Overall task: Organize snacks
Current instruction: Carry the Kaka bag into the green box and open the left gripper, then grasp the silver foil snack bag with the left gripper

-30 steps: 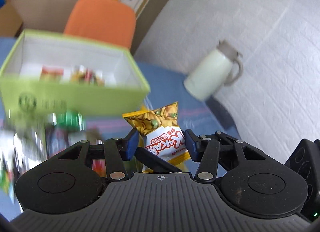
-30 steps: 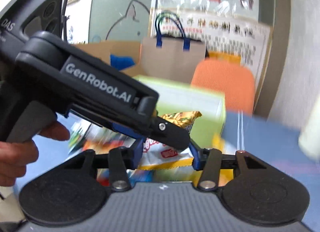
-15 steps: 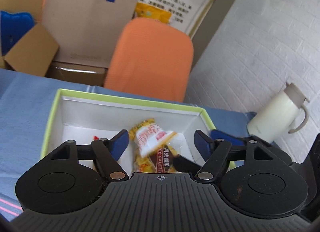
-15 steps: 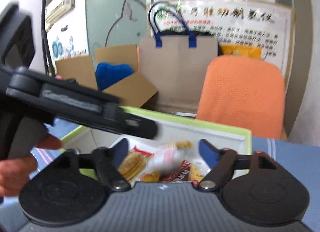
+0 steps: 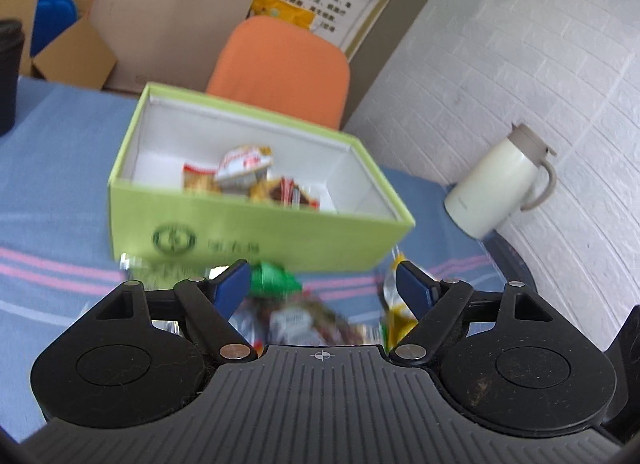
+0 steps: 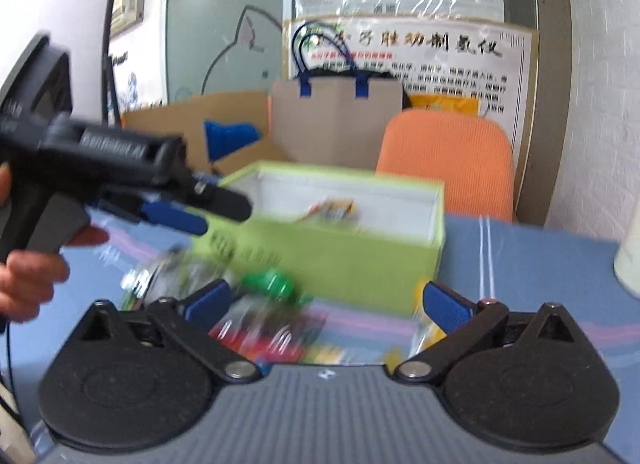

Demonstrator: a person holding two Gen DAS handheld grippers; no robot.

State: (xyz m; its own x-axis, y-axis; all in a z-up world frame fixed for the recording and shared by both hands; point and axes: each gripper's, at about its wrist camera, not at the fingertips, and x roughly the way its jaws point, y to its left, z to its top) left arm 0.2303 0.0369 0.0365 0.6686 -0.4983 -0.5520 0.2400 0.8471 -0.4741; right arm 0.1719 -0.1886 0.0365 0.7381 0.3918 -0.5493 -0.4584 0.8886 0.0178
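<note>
Left wrist view: the left gripper (image 5: 322, 288), black plastic with blue ribbed pads, has its jaws opening and gripping nothing, above a blurred heap of crinkly snack packets (image 5: 292, 312) on the blue striped cloth of the table (image 5: 52, 192). Beyond, a rectangular lime-green cardboard box (image 5: 256, 236) with white lining holds several wrapped snacks (image 5: 248, 176). A smooth cream jug (image 5: 496, 188) stands far right. Right wrist view: the right gripper (image 6: 326, 304) is also opening and empty, over the same heap.
</note>
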